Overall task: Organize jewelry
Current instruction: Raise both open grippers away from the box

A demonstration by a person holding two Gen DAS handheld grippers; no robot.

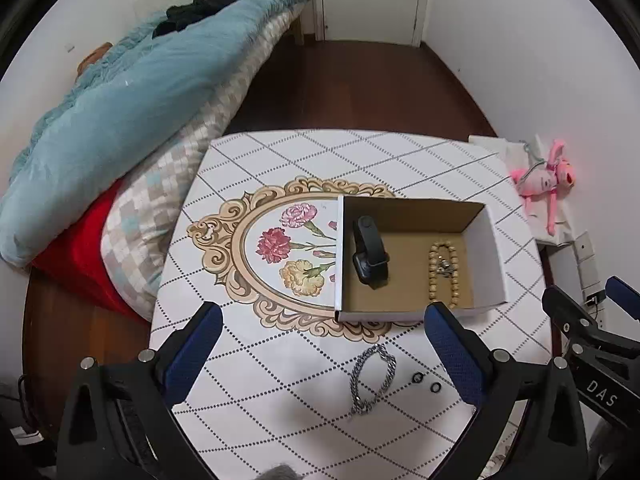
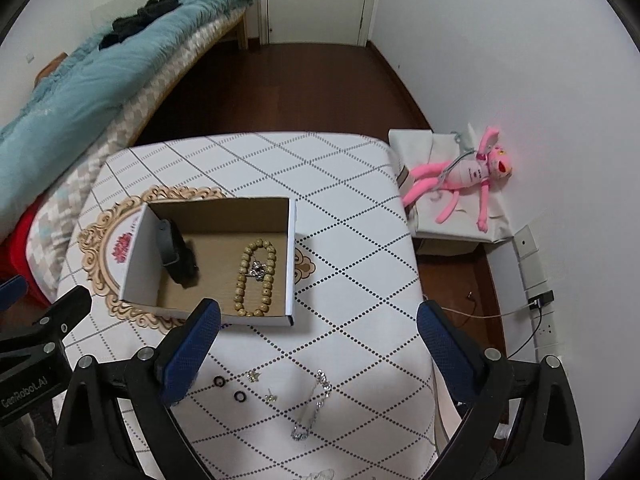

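An open cardboard box (image 1: 490,256) (image 2: 291,240) sits on the patterned table. It holds a black watch (image 1: 370,254) (image 2: 176,254), a wooden bead bracelet (image 1: 443,272) (image 2: 256,278) and a small silver piece (image 2: 258,270). In front of the box lie a thick silver chain (image 1: 372,378), two black rings (image 1: 426,382) (image 2: 229,389), two small earrings (image 2: 262,386) and a thin silver chain (image 2: 314,404). My left gripper (image 1: 320,320) is open and empty above the thick chain. My right gripper (image 2: 318,320) is open and empty above the small pieces.
The table (image 1: 280,168) (image 2: 340,208) stands next to a bed with a blue blanket (image 1: 132,96) (image 2: 80,84). A pink plush toy (image 1: 546,178) (image 2: 464,178) lies on a white box at the right wall. Sockets and a cable (image 2: 540,304) are low on that wall.
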